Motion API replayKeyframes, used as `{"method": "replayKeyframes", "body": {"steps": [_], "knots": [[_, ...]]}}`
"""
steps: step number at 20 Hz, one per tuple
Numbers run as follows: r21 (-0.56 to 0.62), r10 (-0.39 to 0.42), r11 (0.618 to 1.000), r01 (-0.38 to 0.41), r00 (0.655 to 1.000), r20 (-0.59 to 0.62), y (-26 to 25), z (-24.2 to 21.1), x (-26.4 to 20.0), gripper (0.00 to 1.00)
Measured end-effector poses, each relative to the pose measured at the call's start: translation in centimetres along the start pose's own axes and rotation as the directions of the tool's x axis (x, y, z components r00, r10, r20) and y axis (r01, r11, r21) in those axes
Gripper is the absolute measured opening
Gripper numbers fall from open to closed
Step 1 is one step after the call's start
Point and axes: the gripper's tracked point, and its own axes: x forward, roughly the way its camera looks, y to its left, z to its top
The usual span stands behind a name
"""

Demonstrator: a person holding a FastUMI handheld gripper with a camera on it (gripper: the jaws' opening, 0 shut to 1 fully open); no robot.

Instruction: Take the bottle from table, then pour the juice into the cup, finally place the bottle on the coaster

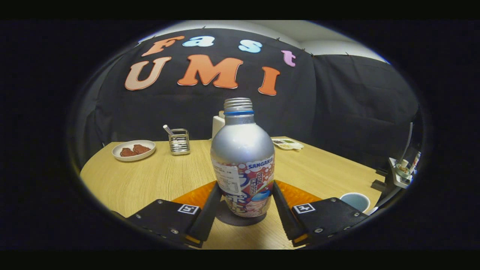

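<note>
The gripper [243,204] pinches the uncapped bottle [242,165], upright on the dark coaster [228,219], so only the release seems left.

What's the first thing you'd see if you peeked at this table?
The tall silver bottle catches the eye first: it stands upright with no cap on a dark round coaster, between the gripper fingers, which sit close against its sides. Beyond it on the wooden table are a white plate of brown food and a small metal holder. A cup sits past the right finger.
</note>
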Motion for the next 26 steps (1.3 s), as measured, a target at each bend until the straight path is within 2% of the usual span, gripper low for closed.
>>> {"method": "replayKeyframes", "body": {"steps": [10, 18, 21, 26], "knots": [[0.095, 0.048, 0.995, -0.043, 0.997, -0.055, 0.1, -2.0, 0.8, 0.78], [0.099, 0.046, 0.994, -0.040, 0.997, -0.058, -0.7, -2.5, 0.1, 0.81], [0.107, 0.043, 0.994, -0.037, 0.998, -0.054, -1.1, -2.2, -0.7, 0.91], [0.121, 0.091, 0.989, -0.085, 0.995, -0.038, -0.8, -1.9, -3.2, 0.95]]}}
